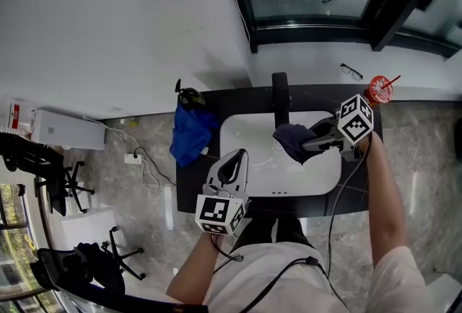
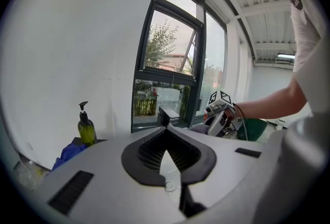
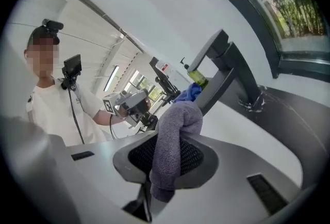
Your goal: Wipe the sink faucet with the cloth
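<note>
Violet-grey cloth in the right claw: clamping it between jaws closed down on the fabric, letting a fold bulge over the tips and a short tail hang below. Holding that cloth in the right claw above the white sink, right up against the spout end of the black faucet; touching or just short of it, not telling for sure. Hovering the left claw over the sink's near-left rim, jaws drawn together with nothing between them. Seeing a blue cloth heaped at the left end of the dark tabletop, a green soap bottle just behind it by the wall, and a red cup with a straw near the far right corner.
</note>
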